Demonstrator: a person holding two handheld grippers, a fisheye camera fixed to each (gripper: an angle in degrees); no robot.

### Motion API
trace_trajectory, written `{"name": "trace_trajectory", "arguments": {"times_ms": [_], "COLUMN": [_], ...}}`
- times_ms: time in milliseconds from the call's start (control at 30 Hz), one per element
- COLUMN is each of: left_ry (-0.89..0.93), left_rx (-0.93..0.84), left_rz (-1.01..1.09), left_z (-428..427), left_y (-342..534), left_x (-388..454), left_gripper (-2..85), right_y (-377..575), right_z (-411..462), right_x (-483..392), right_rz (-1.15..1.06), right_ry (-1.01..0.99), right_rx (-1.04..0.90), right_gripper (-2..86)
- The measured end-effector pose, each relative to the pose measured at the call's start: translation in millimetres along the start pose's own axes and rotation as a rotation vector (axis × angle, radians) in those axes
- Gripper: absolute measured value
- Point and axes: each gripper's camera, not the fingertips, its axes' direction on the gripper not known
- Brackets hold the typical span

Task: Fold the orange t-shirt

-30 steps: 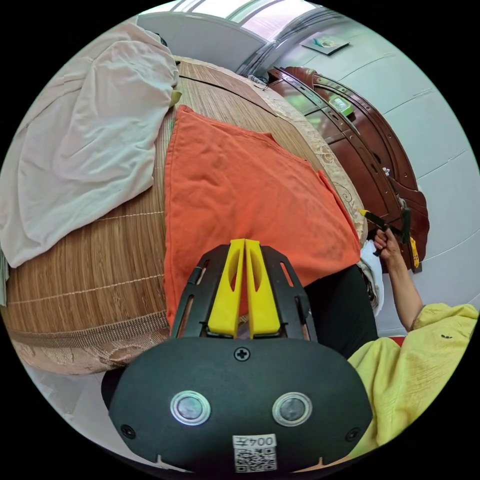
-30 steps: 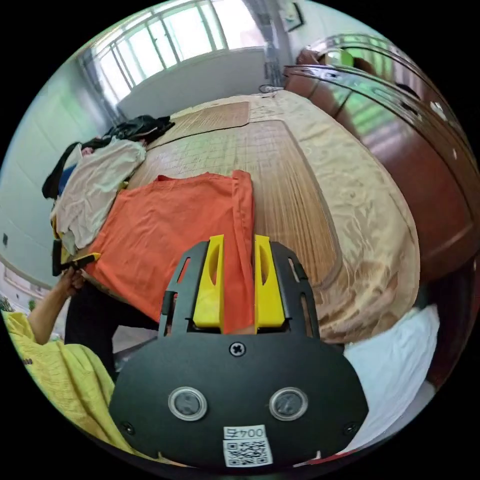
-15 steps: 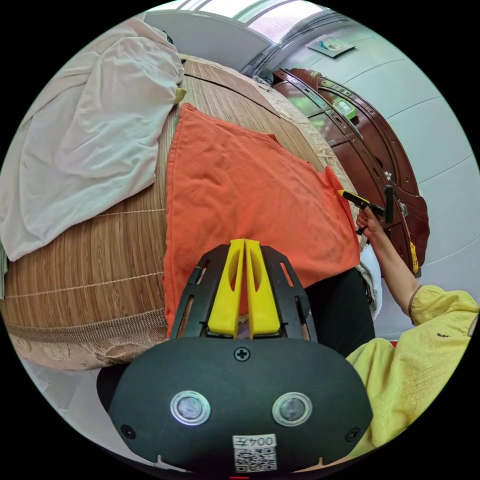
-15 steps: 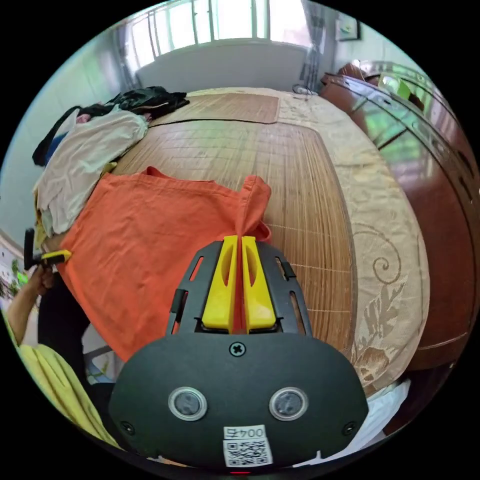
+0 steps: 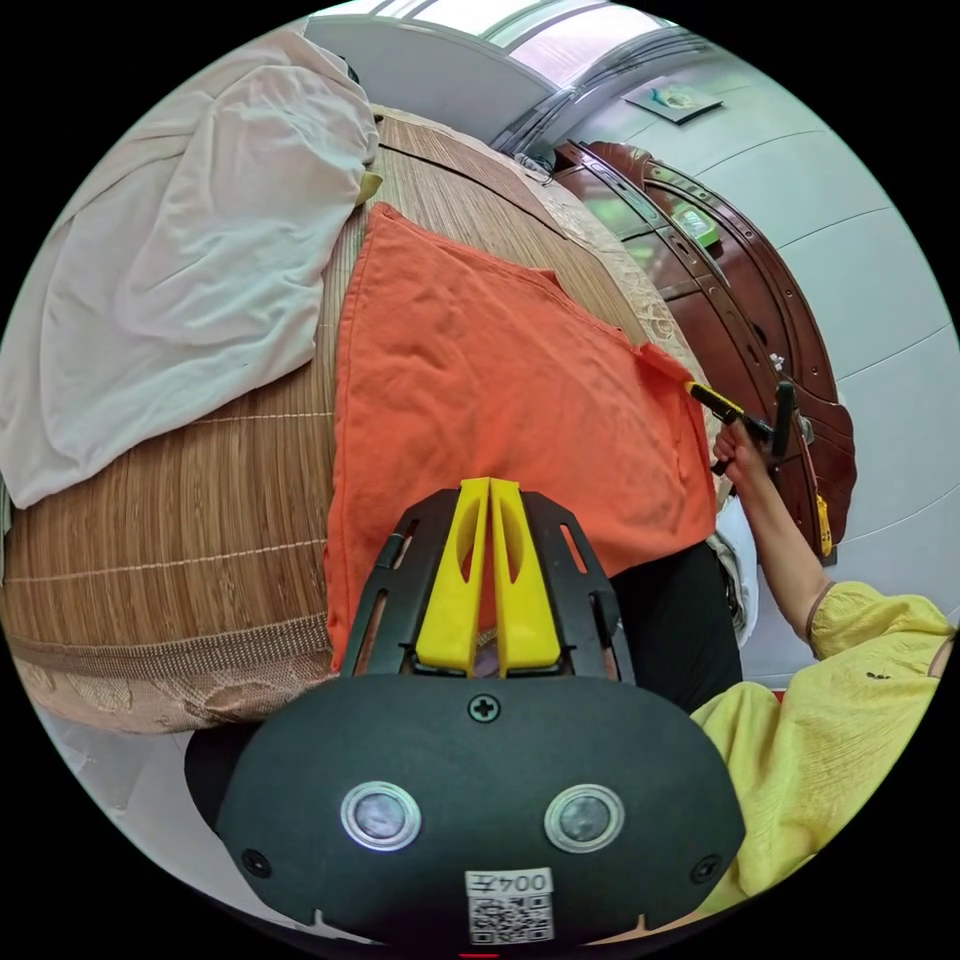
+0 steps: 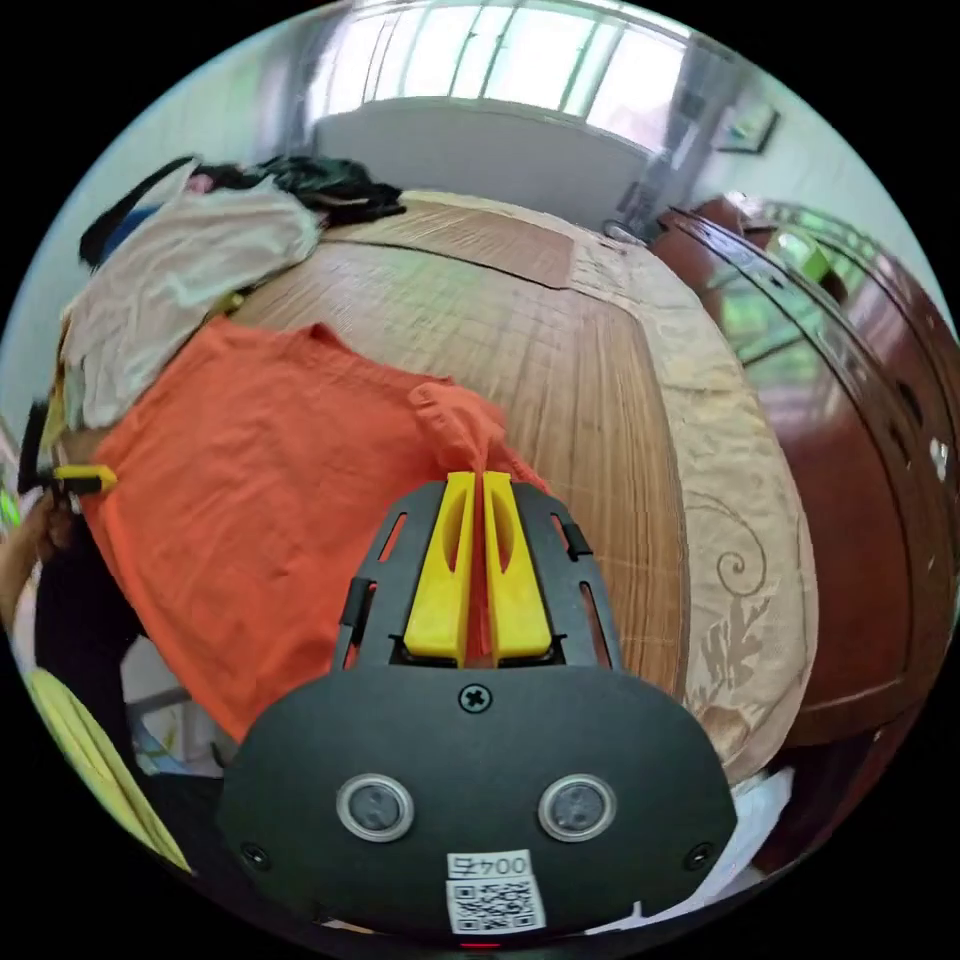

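Orange t-shirt point(image 5: 500, 400) lay spread on the mat point(image 5: 190, 500), its lower edge hanging off the bed. Left gripper point(image 5: 490, 490) was clamped on that edge at 6 o'clock. Right gripper point(image 6: 473, 485) pinched a bunched corner, which rose toward 12 o'clock. White cloth point(image 5: 180, 260) lay piled at 10 o'clock of the left gripper view.

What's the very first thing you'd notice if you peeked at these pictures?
The big orange t-shirt jumps out, spread flat on the woven mat that covers the bed. The right tool has its yellow jaws shut on a bunched-up bit of the shirt, and the left tool grips the shirt's near edge. Beside the shirt lies a heap of pale clothes.
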Motion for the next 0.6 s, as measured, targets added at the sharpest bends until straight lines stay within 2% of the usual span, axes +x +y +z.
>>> {"name": "trace_trajectory", "arguments": {"times_ms": [33,100,200,367,433,500,600], "left_ry": [0.003,0.008,0.005,0.013,0.015,0.019,0.017], "left_rx": [0.002,0.005,0.004,0.005,0.003,0.000,0.008], "left_rz": [-0.001,-0.004,-0.001,-0.004,-0.007,-0.005,0.016], "left_z": [-2,-4,-8,-14,-16,-18,-29], "left_y": [0,1,0,1,0,0,-2], "left_x": [-1,-3,-3,-5,-5,-4,5], "left_gripper": [0.8,0.8,0.8,0.9,0.9,1.1,1.7], "right_y": [-1,5,19,30,29,31,46], "right_z": [5,16,26,23,39,47,25], "right_x": [38,81,112,82,58,55,61], "right_rz": [0.147,0.283,0.386,0.277,0.165,0.167,0.191], "right_ry": [-0.074,-0.160,-0.131,-0.141,-0.127,-0.137,-0.232], "right_rx": [-0.033,-0.079,-0.139,-0.042,-0.091,-0.140,-0.049], "right_gripper": [2.8,4.6,7.5,6.3,6.2,6.4,7.5]}}
